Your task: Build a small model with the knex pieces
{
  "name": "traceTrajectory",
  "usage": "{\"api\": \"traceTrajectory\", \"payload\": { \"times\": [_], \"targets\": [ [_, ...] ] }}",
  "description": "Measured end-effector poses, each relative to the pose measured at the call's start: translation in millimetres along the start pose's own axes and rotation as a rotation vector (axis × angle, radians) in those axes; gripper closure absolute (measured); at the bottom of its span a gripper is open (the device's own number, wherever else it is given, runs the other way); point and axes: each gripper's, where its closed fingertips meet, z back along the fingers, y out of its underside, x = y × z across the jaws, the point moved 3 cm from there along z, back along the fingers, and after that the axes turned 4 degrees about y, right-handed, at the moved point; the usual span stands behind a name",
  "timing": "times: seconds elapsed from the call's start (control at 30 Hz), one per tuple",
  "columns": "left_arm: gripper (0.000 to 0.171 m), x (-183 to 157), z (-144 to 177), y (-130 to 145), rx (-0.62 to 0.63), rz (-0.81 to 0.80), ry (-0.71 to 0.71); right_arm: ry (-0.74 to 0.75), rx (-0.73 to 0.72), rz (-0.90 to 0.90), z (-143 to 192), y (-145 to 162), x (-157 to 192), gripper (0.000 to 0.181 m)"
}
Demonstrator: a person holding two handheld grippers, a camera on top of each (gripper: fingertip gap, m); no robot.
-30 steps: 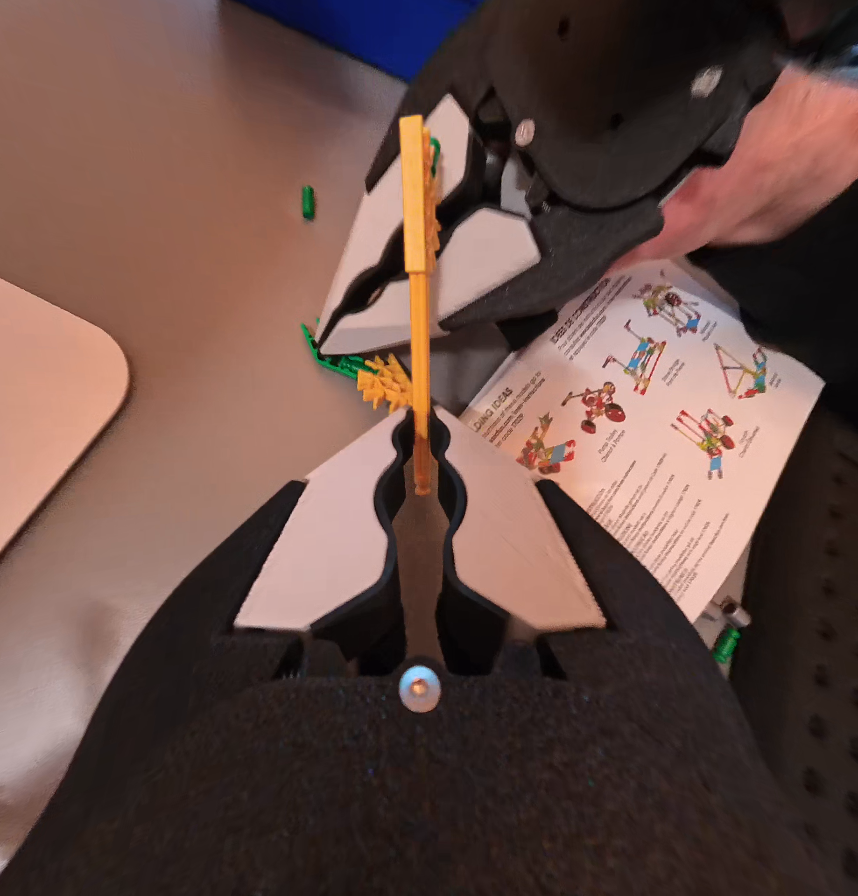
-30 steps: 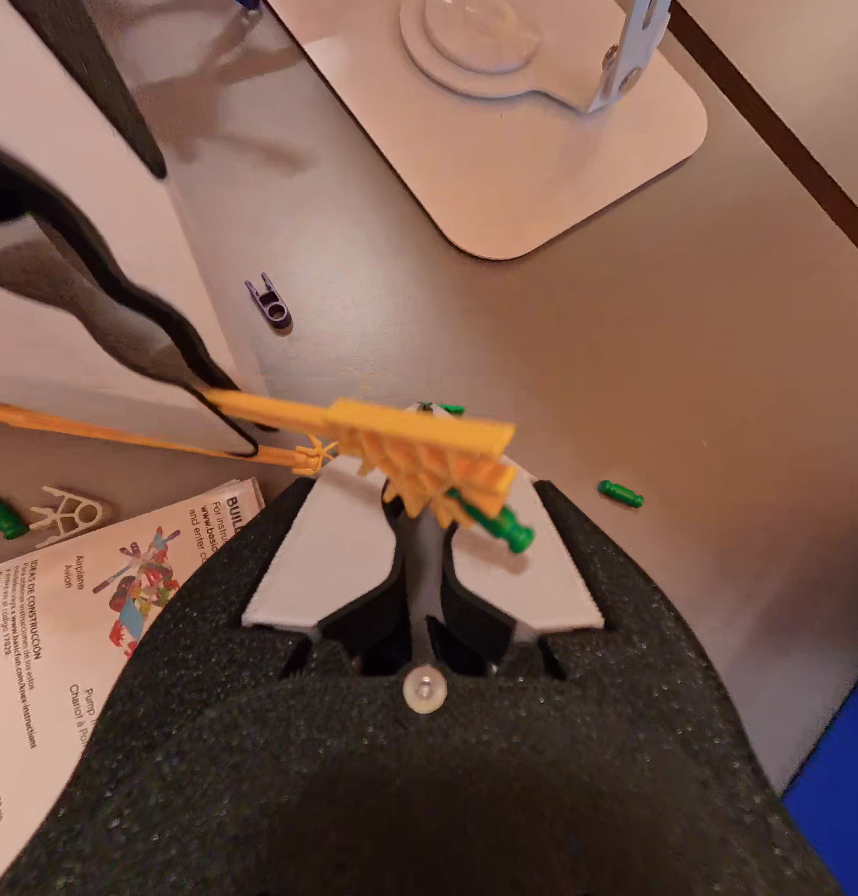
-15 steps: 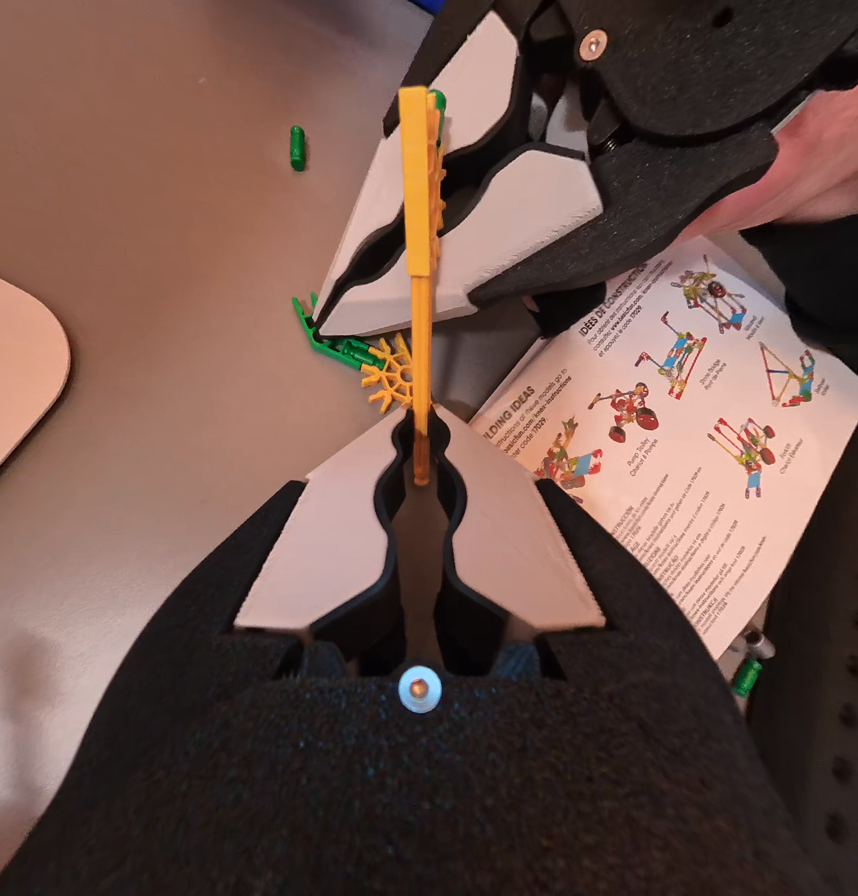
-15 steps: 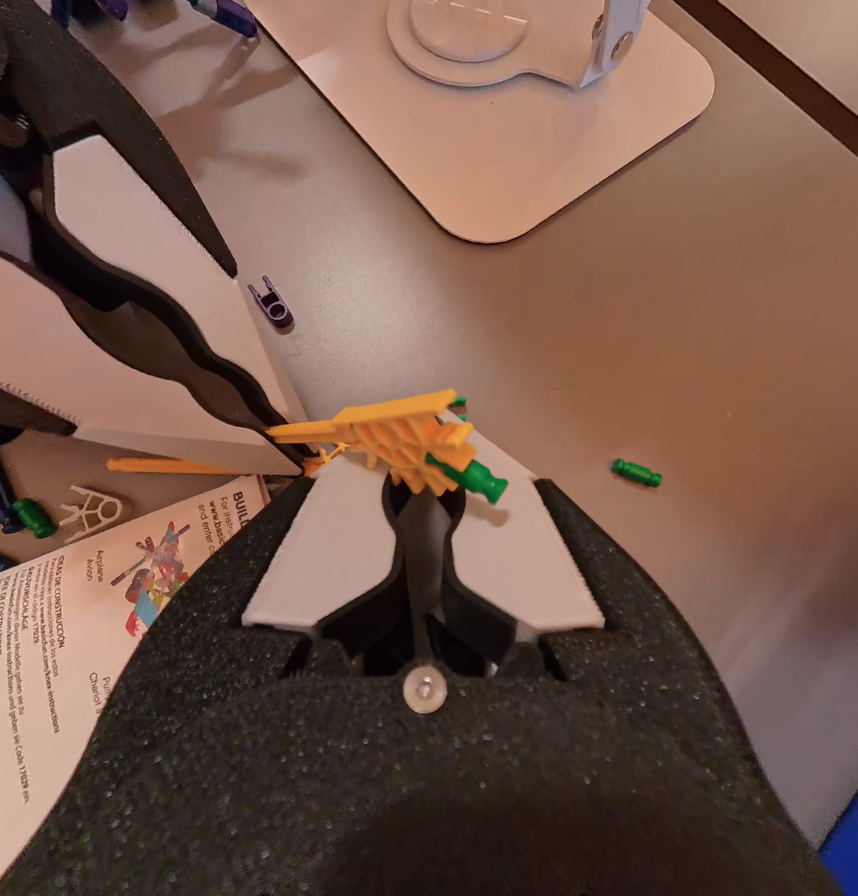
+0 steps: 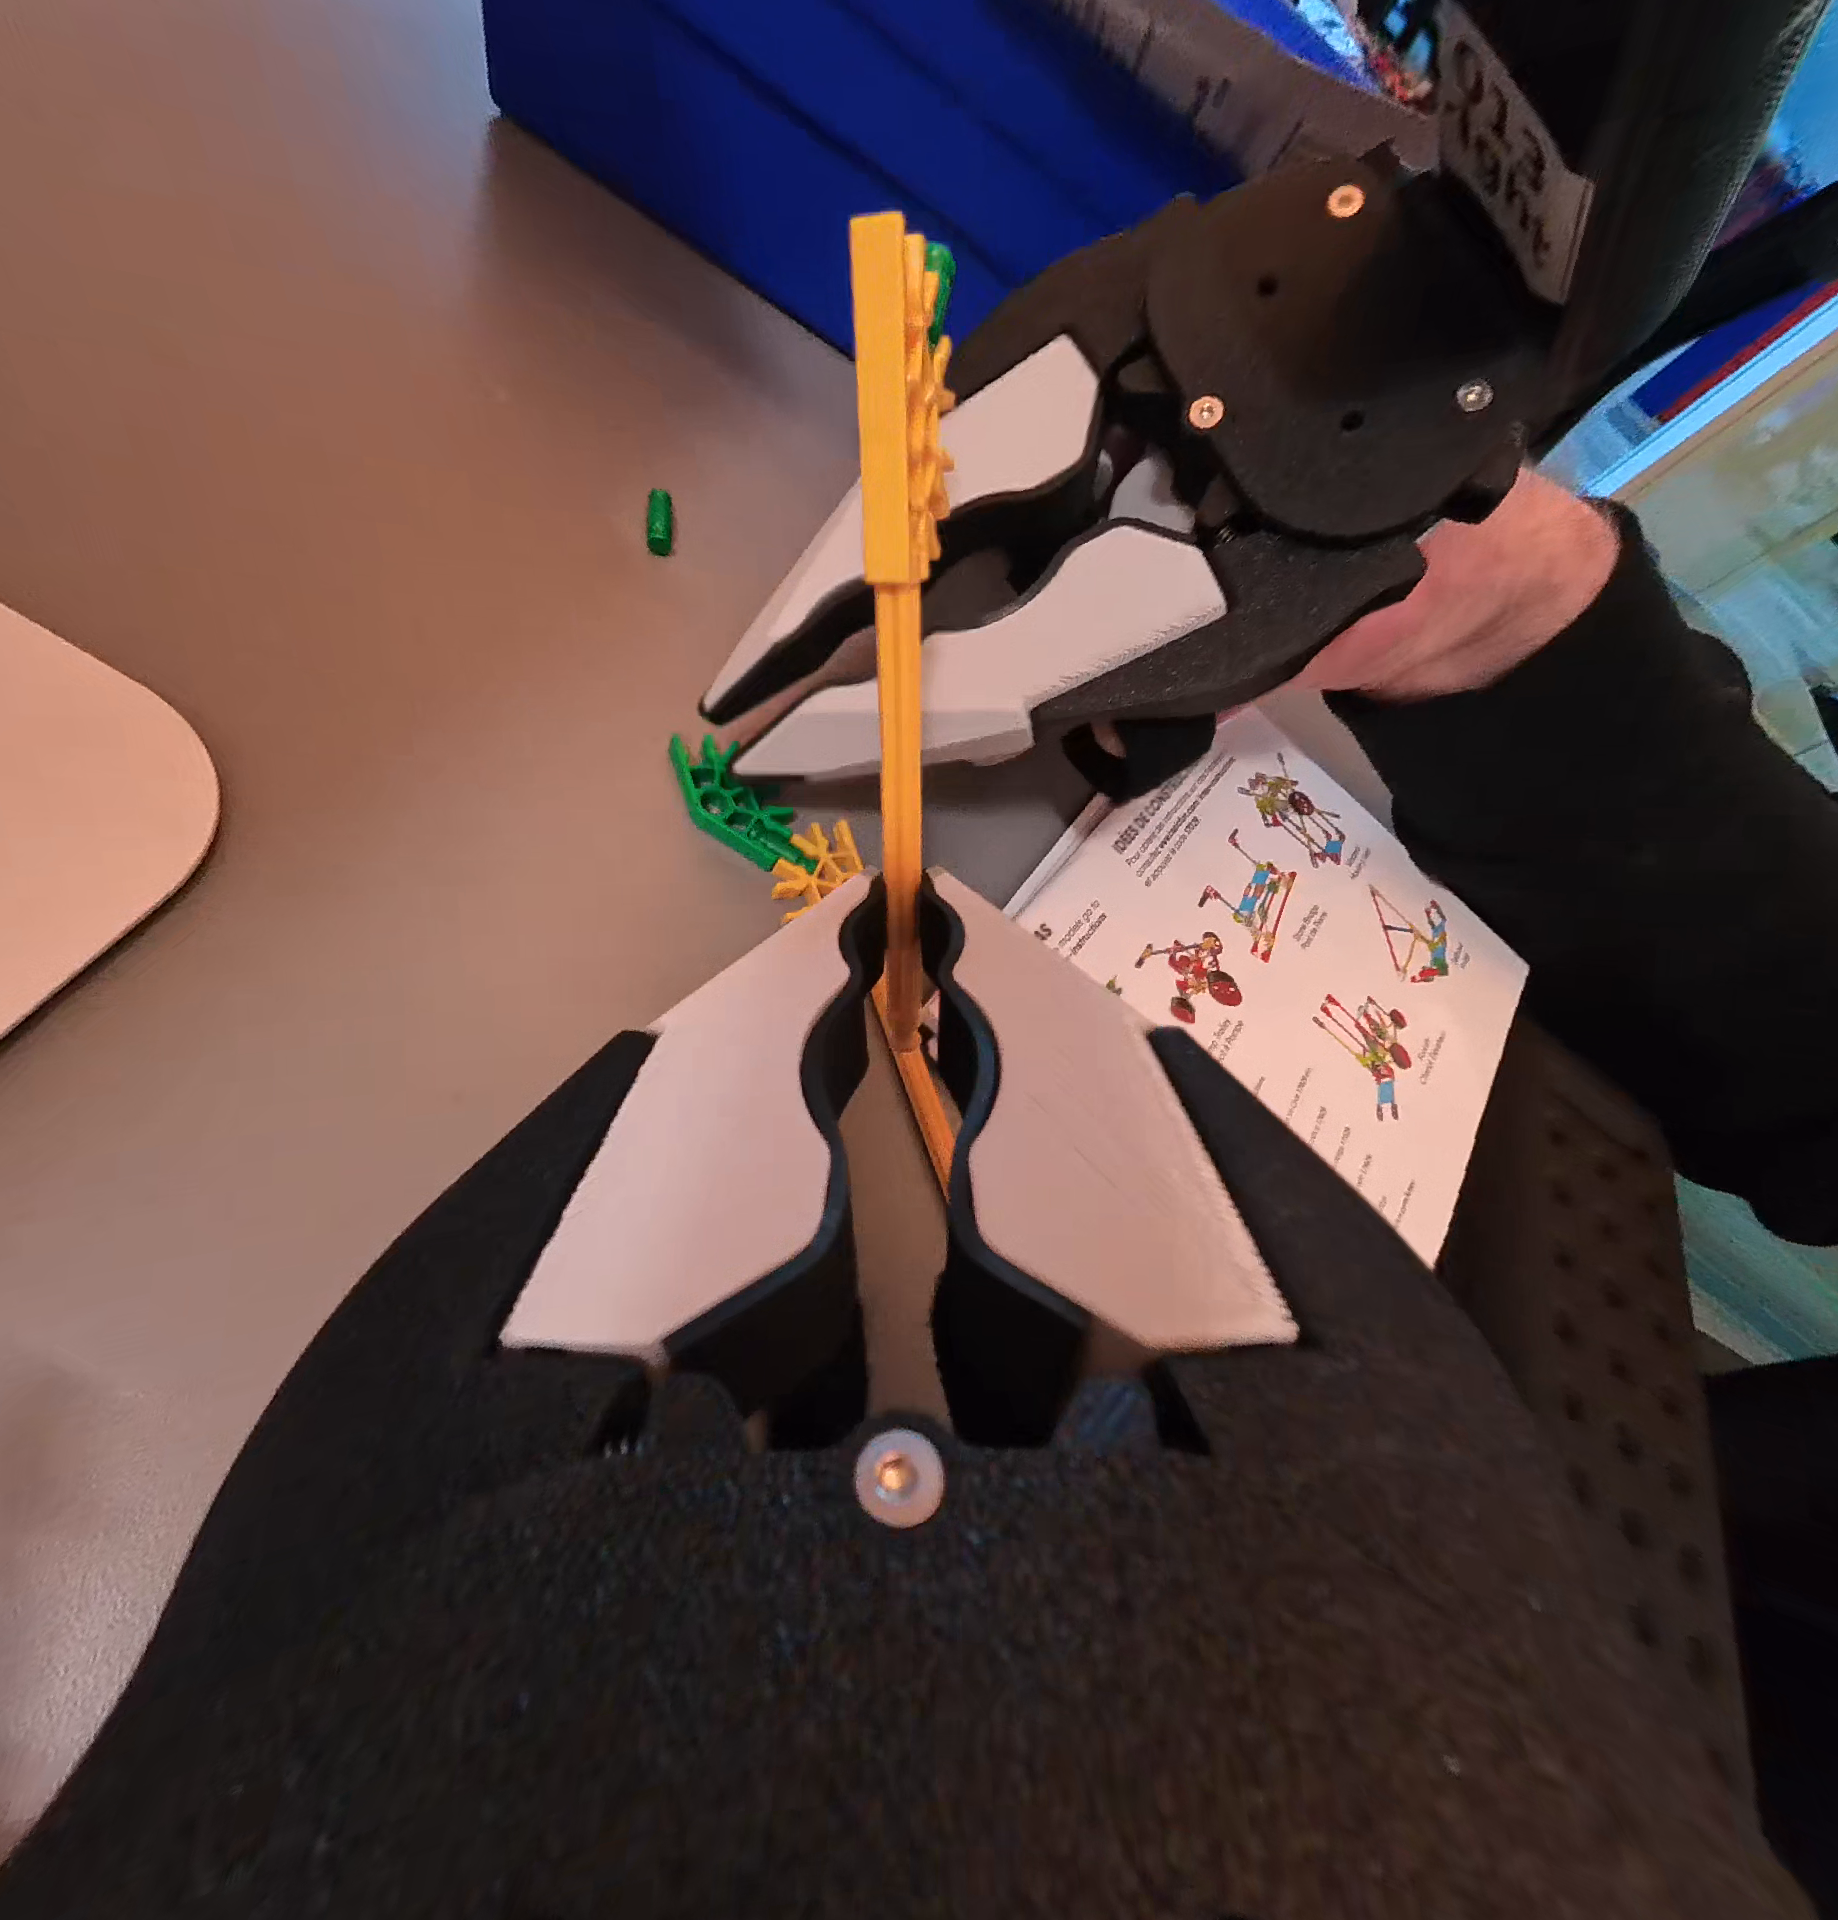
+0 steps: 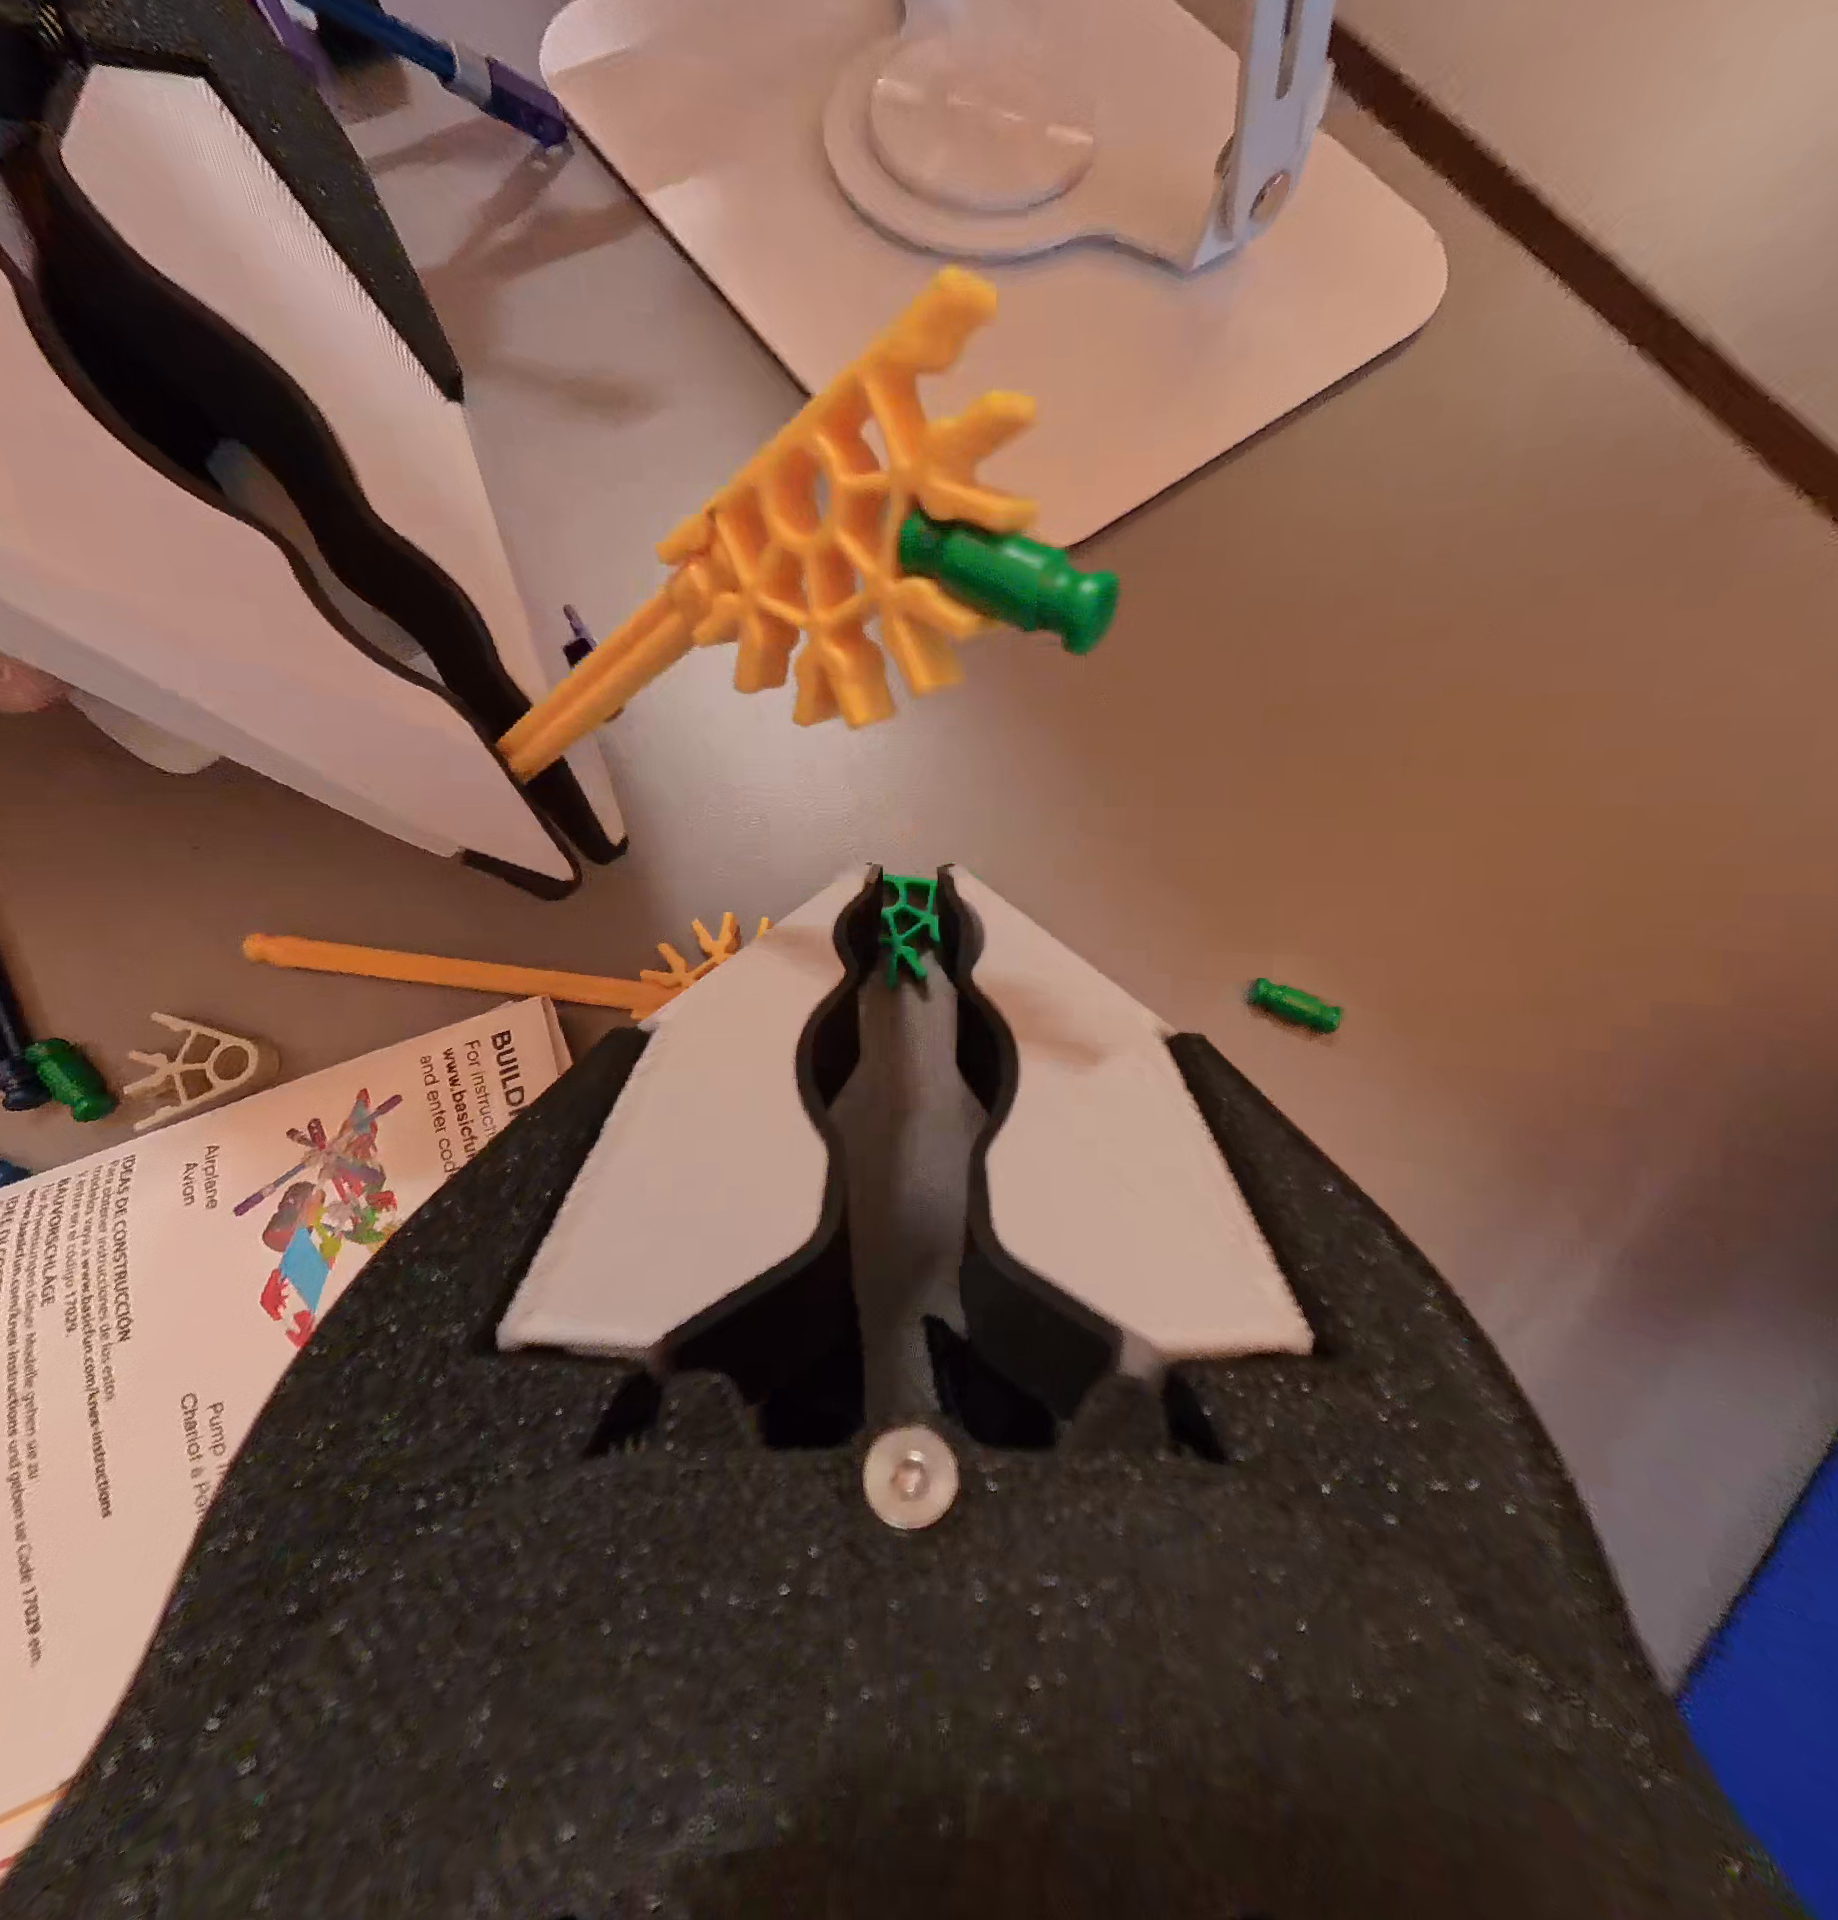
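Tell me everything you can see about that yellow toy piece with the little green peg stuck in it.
The yellow toy piece looks like glossy moulded plastic: a flat, fan-shaped lattice connector with open cells and forked clip ends, joined to a thin yellow rod. A short green peg is clipped into one edge slot. The left gripper is shut on the rod and holds the piece in the air above the brown table, clear of it. The right gripper sits just below, not touching it.
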Motion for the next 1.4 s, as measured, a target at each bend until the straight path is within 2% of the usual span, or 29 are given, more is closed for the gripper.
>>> {"api": "traceTrajectory", "payload": {
  "times": [0.13, 0.23, 0.33, 0.43, 0.47, 0.7, 0.83, 0.87, 0.93, 1.0, 1.03, 1.17, 1.27, 1.4],
  "targets": [
    [0.167, -4, 4, -6, -0.060, 0.033, 0.074, -0.054, -0.121, -0.077, 21, -17, -3, 0.171],
    [0.167, -11, 7, -13, -0.118, 0.052, 0.161, -0.187, -0.270, -0.175, 43, -37, 2, 0.169],
    [0.167, -19, 6, -15, -0.138, 0.063, 0.244, -0.308, -0.375, -0.191, 56, -52, 16, 0.165],
    [0.167, -28, 5, -15, -0.134, 0.051, 0.306, -0.374, -0.410, -0.175, 59, -60, 29, 0.166],
    [0.167, -27, 4, -14, -0.129, 0.049, 0.306, -0.369, -0.416, -0.167, 59, -61, 31, 0.180],
    [0.167, -24, 5, -12, -0.111, 0.029, 0.291, -0.381, -0.447, -0.177, 67, -67, 32, 0.181],
    [0.167, -29, 5, -13, -0.114, 0.017, 0.320, -0.463, -0.418, -0.178, 68, -64, 43, 0.149],
    [0.167, -31, 4, -13, -0.107, 0.010, 0.327, -0.467, -0.403, -0.163, 66, -62, 47, 0.141],
    [0.167, -35, 2, -11, -0.093, -0.011, 0.338, -0.457, -0.397, -0.146, 63, -63, 50, 0.144],
    [0.167, -40, 1, -10, -0.078, -0.028, 0.351, -0.436, -0.397, -0.138, 60, -64, 51, 0.168],
    [0.167, -40, 0, -10, -0.073, -0.032, 0.347, -0.432, -0.395, -0.132, 59, -64, 51, 0.175],
    [0.166, -36, 2, -13, -0.094, -0.024, 0.333, -0.384, -0.406, -0.113, 60, -68, 50, 0.176],
    [0.163, -28, 6, -18, -0.126, -0.050, 0.261, -0.332, -0.416, -0.102, 61, -72, 48, 0.177],
    [0.150, -25, 14, -33, -0.220, -0.091, 0.193, -0.232, -0.403, -0.109, 58, -75, 41, 0.176]
  ]
}}
